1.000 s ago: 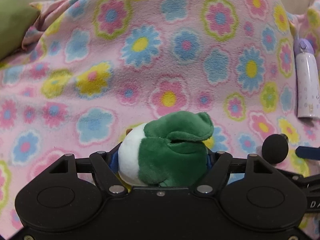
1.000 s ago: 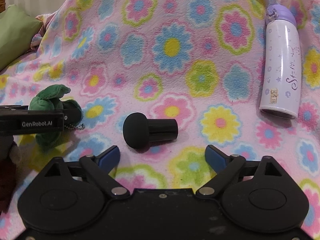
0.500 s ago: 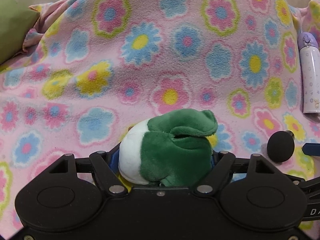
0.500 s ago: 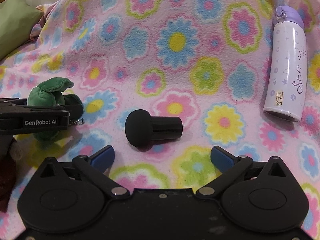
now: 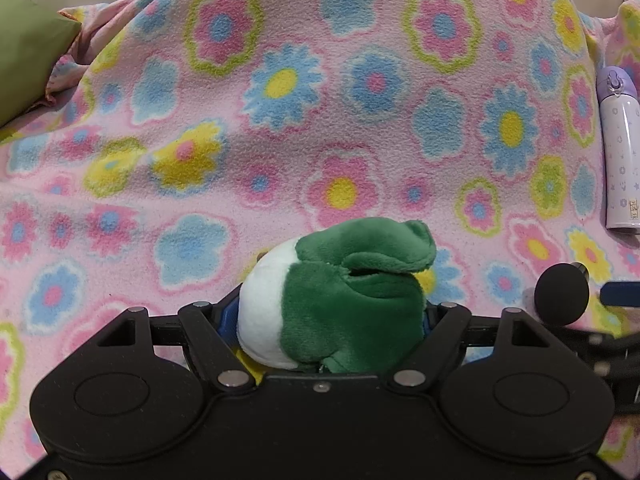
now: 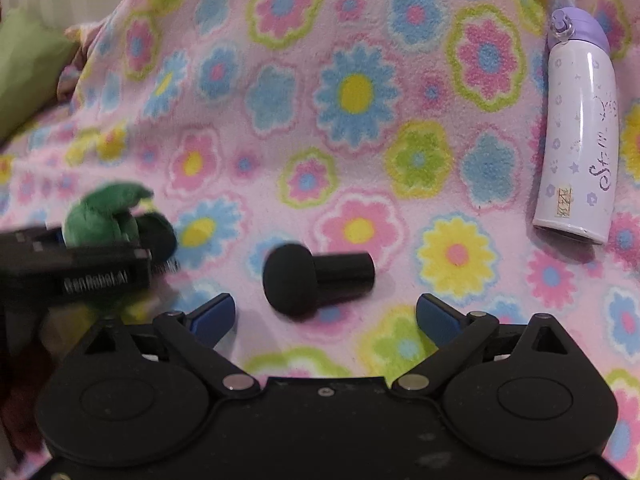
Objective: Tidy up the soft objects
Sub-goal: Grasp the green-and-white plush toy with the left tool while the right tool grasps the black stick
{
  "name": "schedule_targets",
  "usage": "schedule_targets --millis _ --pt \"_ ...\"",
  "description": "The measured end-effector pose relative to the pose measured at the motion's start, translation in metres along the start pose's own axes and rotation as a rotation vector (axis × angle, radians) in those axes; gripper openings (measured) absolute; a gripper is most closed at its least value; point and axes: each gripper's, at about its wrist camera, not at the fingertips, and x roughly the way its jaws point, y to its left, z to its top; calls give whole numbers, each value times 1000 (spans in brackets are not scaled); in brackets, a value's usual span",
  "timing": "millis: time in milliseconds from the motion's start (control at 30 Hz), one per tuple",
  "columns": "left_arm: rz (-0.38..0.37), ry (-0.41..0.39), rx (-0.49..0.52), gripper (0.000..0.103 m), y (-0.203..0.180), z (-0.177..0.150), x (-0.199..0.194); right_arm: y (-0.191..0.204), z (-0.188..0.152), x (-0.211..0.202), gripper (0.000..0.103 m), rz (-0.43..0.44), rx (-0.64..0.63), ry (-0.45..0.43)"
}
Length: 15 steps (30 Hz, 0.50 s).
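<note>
Plush frog, green and white, sits clamped in the left tongs low over the flowered blanket, unplaced. Right tongs gape empty before the black foam-tipped piece; sorting looks barely begun.

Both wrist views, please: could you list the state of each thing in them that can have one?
left gripper, shut on the green plush toy; its jaws have just been opening a little.
right gripper, open and empty; its jaws have just been closing slightly.
black foam knob, lying on its side on the blanket, untouched.
bottle, lying down, lid shut.
</note>
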Motion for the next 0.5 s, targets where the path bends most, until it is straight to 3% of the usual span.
schedule_targets --millis 200,333,500 --pt "-1 2 -3 75 0 0 0 2 5 12 86 -32 32 -31" --pt "0 1 -5 75 0 0 0 4 3 14 68 -39 16 -69" --pt "-1 1 -10 75 0 0 -1 2 -2 13 59 -18 33 -107"
